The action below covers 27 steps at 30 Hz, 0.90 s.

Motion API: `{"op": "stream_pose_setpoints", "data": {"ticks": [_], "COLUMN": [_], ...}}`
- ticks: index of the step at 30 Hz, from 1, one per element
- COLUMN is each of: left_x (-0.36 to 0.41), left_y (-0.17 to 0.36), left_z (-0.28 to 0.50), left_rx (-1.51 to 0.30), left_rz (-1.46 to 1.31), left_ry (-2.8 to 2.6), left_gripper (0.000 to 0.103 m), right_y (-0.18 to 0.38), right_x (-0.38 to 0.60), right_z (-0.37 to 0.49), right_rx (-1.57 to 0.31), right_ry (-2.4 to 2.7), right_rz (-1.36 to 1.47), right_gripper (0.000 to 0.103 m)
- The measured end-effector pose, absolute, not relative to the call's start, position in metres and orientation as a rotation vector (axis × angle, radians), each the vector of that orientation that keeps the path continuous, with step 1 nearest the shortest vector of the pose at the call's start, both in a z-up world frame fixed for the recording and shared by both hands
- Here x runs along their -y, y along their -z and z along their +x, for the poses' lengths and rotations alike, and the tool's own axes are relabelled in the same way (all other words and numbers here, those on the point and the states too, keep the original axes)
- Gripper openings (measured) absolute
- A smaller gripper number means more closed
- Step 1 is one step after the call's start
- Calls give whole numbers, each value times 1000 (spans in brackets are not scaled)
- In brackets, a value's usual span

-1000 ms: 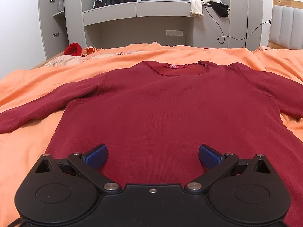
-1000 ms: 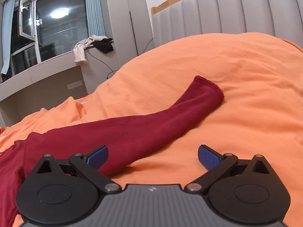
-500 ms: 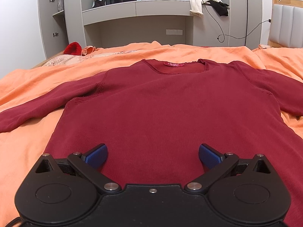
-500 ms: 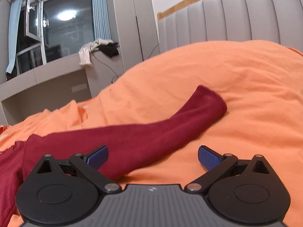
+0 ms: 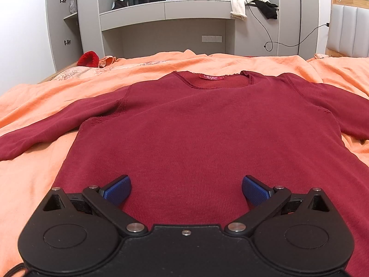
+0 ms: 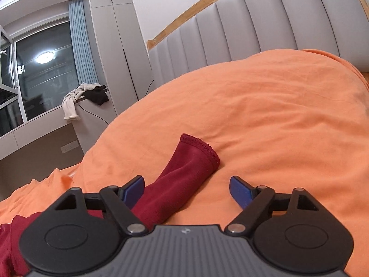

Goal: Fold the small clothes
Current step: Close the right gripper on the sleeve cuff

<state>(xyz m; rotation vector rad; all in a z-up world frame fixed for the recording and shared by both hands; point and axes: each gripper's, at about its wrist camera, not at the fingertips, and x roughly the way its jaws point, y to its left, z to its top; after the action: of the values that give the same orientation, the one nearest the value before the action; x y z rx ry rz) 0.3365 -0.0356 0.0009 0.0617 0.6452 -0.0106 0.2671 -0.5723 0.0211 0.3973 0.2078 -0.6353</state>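
Observation:
A dark red long-sleeved sweater (image 5: pixel 198 133) lies flat, front up, on an orange bedspread (image 5: pixel 34 180), collar far from me, sleeves spread to both sides. My left gripper (image 5: pixel 186 190) is open and empty, low over the sweater's lower body near the hem. In the right wrist view the sweater's right sleeve (image 6: pixel 184 180) runs up the bedspread (image 6: pixel 265 120) with its cuff at the far end. My right gripper (image 6: pixel 186 190) is open and empty, its two blue pads either side of the sleeve just short of the cuff.
A grey padded headboard (image 6: pixel 253 30) stands behind the raised bedding on the right. A grey desk and shelf unit (image 5: pixel 166 11) with clothes on it (image 5: pixel 251 2) lies beyond the bed. A red item (image 5: pixel 88 58) sits at the bed's far left corner.
My right gripper has moved along the sleeve toward its cuff and turned right, so the cuff now sits between the pads. My left gripper has shifted slightly over the sweater's hem.

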Motion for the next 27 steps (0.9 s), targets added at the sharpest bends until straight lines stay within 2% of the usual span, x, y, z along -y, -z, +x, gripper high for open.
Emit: {"op": "stream_pose_setpoints", "data": {"ticks": [2, 7, 12, 16, 18, 21, 27], "left_x": [36, 36, 36, 36, 36, 36, 29], "left_y": [0, 1, 1, 1, 1, 2, -4], "left_z": [335, 334, 334, 335, 334, 334, 335], "left_rx": [-645, -644, -644, -644, -644, -646, -659], "left_rz": [65, 66, 66, 67, 65, 64, 24], "left_ry": [10, 11, 10, 11, 11, 11, 17], "left_gripper": [103, 103, 103, 103, 103, 103, 103], "right_y": [-20, -19, -17, -16, -15, -14, -29], "right_x": [571, 567, 567, 569, 572, 573, 562], "right_z": [270, 275, 279, 278, 278, 276, 265], "right_rx": [-217, -235, -255, -257, -259, -243, -155], "right_ry": [635, 639, 634, 615, 603, 583, 511], "right_rz": [382, 361, 360, 380, 393, 418, 443], "right_gripper": [84, 73, 52, 41, 22, 4, 2]}}
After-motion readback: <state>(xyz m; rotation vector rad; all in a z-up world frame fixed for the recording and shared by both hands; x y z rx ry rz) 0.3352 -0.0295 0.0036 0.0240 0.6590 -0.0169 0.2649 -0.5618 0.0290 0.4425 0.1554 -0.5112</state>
